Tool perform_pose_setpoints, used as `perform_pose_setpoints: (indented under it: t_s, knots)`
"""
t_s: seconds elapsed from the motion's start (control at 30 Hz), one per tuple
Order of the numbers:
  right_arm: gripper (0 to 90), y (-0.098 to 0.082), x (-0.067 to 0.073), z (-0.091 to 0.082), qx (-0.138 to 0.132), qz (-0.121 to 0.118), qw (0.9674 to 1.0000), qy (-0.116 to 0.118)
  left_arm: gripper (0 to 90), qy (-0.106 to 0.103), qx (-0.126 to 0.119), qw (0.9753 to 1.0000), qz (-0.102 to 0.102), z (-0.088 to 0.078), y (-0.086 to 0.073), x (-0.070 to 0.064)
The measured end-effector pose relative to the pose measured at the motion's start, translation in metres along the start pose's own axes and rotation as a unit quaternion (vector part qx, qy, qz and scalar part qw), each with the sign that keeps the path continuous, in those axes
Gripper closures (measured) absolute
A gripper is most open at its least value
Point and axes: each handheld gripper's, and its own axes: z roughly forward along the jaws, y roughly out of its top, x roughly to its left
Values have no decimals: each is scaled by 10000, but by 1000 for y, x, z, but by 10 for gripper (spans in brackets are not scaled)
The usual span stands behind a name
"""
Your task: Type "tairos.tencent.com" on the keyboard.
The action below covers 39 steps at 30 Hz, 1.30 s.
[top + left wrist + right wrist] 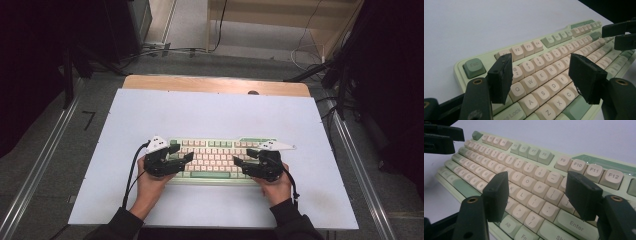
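Both jaw pairs stand released, empty: my left gripper and right gripper flank the mechanical keyboard on the table. Advise descending squarely on single keycaps.

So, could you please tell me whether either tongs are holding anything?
Nothing is held: the left tongs and right tongs stand open above the keyboard.

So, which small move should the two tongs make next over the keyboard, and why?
Probably lower both a little toward the keys. The left tongs and right tongs stand open above opposite ends of the keyboard, apparently touching nothing, so a small descent would likely bring a tip onto a key.
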Motion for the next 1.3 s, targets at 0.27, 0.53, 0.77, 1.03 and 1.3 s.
perform_pose_setpoints:
  t_s: [0.27, 0.53, 0.77, 1.03, 1.3]
  knots:
    - [339, 1, -1, -1, -33, 17, 10000, -11, 886, -540, 91, 9984, 133, 9, 7, -8]
    - [349, 2, -2, -2, -43, 25, 10000, -14, 900, -579, 380, 9971, 329, 29, 16, -19]
    - [351, 2, -1, -1, -8, 16, 10000, 13, 900, -540, 621, 9958, 412, 43, 17, -22]
    - [356, 2, -1, -1, -8, 14, 10000, 18, 900, -464, 825, 9942, 508, 51, 16, -25]
    - [358, 2, -1, -1, -6, 17, 10000, 27, 900, -408, 880, 9938, 546, 54, 16, -26]
